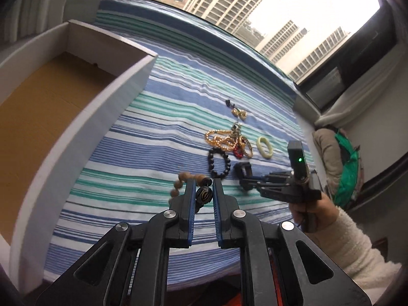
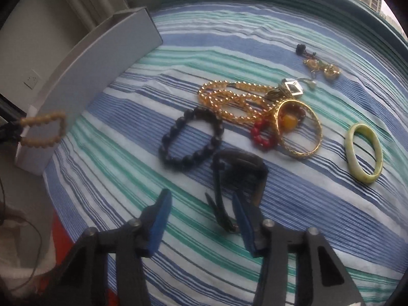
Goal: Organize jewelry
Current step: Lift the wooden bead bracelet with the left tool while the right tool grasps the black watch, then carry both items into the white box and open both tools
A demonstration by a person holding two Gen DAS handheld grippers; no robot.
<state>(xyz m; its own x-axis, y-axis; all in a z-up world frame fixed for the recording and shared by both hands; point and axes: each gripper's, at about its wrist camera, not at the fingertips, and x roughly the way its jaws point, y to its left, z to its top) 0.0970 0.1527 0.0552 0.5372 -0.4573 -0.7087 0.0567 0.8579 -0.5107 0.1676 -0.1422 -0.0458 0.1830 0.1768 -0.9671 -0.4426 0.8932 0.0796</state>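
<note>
1. My left gripper (image 1: 204, 191) is clamped on a tan wooden bead bracelet (image 1: 187, 181), held in the air above the striped bedspread (image 1: 142, 132); the open white box (image 1: 122, 86) sits to its left, apparently empty.
2. My right gripper (image 2: 201, 204) hovers with its jaws apart over a dark folded strap (image 2: 237, 176), nothing pinched; the strap lies just beside a black bead bracelet (image 2: 191, 137).
3. Beyond them lie gold bead strands (image 2: 229, 99), a gold bangle (image 2: 301, 130) and a pale green bangle (image 2: 364, 150).
4. To do this well, I would carry the tan bracelet fully past the box wall before releasing; lower the right jaws squarely astride the strap, clear of the black beads.
</note>
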